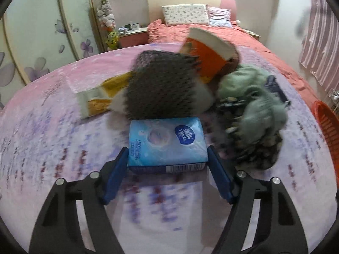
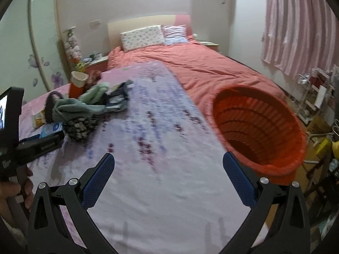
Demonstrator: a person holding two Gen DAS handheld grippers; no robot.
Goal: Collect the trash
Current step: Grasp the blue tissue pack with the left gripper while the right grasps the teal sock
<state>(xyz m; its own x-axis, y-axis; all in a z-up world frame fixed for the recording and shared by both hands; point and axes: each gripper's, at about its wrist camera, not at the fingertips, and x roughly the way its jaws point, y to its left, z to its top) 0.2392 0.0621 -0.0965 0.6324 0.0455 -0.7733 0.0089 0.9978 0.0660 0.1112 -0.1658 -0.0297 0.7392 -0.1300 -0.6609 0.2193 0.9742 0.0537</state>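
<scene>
One blue tissue pack (image 1: 167,146), one orange paper cup (image 1: 209,50), one hairbrush (image 1: 163,84), one orange basket (image 2: 258,127) — and two pillows (image 2: 143,37) on the bed (image 2: 211,67).

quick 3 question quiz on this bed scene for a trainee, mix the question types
1. True or false: the left gripper has its blue pads either side of the blue tissue pack.
2. Multiple choice: the orange basket is A) full of clothes, B) with nothing visible inside, C) upside down.
3. Fill in: behind the tissue pack, the orange paper cup is ____ (upright or tilted).

Key
1. True; whether the pads already press on it cannot be told.
2. B; it sits at the bed's edge beside the open right gripper.
3. Tilted, in the left wrist view.
</scene>
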